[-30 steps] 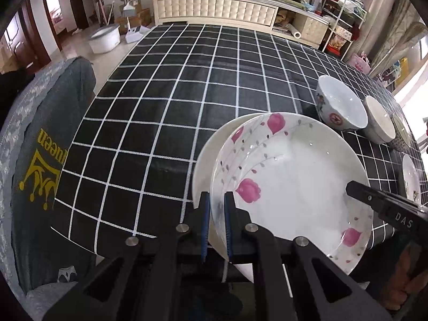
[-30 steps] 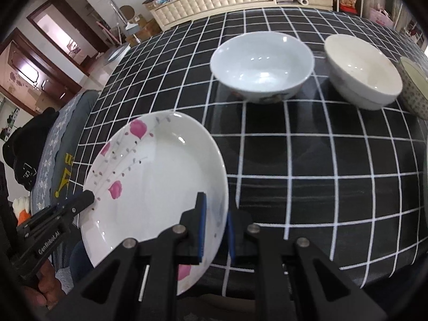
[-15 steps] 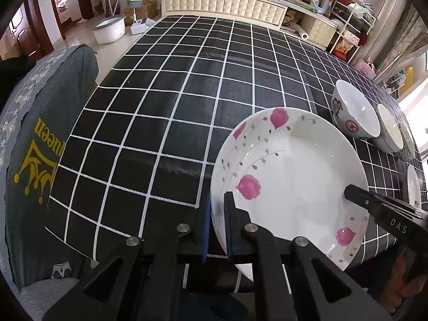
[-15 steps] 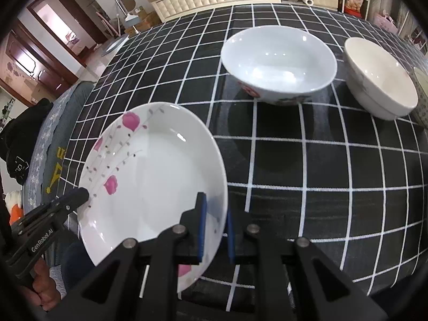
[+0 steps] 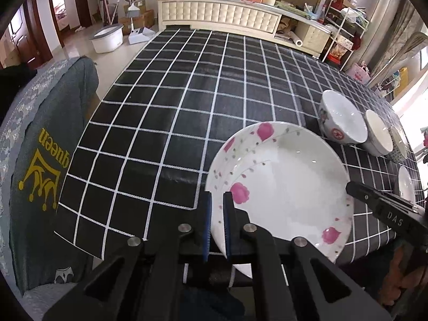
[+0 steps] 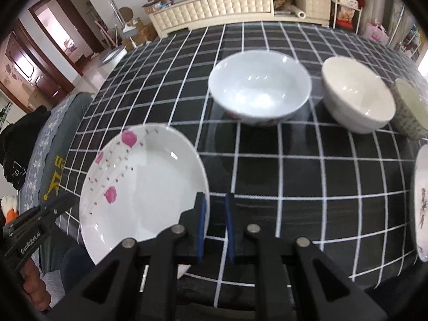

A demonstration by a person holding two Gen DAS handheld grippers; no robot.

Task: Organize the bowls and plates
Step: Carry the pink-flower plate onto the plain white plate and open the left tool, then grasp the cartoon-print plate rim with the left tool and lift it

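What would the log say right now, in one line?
left gripper: shut on white pink-flowered ceramic plate | right gripper: at opposite rim, grip unclear | white bowl: on black checked tablecloth

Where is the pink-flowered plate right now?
The pink-flowered plate is at the table's near edge, gripped on its rim by the left gripper, in front of the row of bowls.

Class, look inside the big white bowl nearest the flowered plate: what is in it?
Nothing: the white bowl shows only its bare, glossy inside. The patch of checked cloth beneath it is covered.
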